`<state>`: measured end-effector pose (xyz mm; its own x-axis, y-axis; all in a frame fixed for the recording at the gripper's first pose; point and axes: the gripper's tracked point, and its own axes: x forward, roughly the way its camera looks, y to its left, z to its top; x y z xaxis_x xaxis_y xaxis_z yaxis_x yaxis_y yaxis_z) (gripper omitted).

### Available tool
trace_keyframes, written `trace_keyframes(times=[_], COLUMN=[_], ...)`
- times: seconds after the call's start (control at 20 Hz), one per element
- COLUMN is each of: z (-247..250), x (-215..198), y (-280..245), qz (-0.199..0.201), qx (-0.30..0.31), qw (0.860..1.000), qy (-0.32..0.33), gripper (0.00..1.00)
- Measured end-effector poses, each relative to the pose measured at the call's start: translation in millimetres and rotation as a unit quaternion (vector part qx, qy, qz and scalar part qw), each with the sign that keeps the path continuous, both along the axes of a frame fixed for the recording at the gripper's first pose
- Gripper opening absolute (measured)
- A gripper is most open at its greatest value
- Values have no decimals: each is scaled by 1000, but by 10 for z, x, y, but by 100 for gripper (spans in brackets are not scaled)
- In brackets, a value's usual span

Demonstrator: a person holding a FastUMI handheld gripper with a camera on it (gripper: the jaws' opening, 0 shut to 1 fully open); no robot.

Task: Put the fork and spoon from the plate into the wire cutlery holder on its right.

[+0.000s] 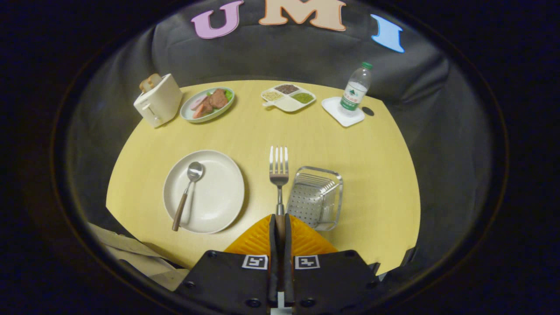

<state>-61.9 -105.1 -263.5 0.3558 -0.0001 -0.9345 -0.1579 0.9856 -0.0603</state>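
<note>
My gripper (280, 218) is shut on the handle of the fork (278, 168), whose tines point away from me above the yellow table. The fork hangs between the plate and the holder, just left of the holder's near rim. The wire cutlery holder (316, 197) stands to the right of the fingers, its mesh floor showing. The cream plate (204, 191) lies to the left with the spoon (187, 191) on it, bowl away from me and wooden handle reaching over the plate's near left rim.
At the table's far side stand a toaster (157, 99), a green plate of food (207, 104), a divided dish of grains (288, 97) and a water bottle (355, 89) on a white coaster (342, 112). Crumpled paper (131, 258) lies below the table's near left edge.
</note>
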Motion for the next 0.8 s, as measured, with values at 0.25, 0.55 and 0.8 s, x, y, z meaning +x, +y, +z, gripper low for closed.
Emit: trace_keyframes(times=[0.25,0.55,0.8], z=[-21,-68,-30], x=[-140,-228,-149], y=[-261,-358,-331], qz=[-29,-48,-60], qx=[-5,-4,11], qw=[999,998,998], qy=[20,36,25], gripper=[9,11,17])
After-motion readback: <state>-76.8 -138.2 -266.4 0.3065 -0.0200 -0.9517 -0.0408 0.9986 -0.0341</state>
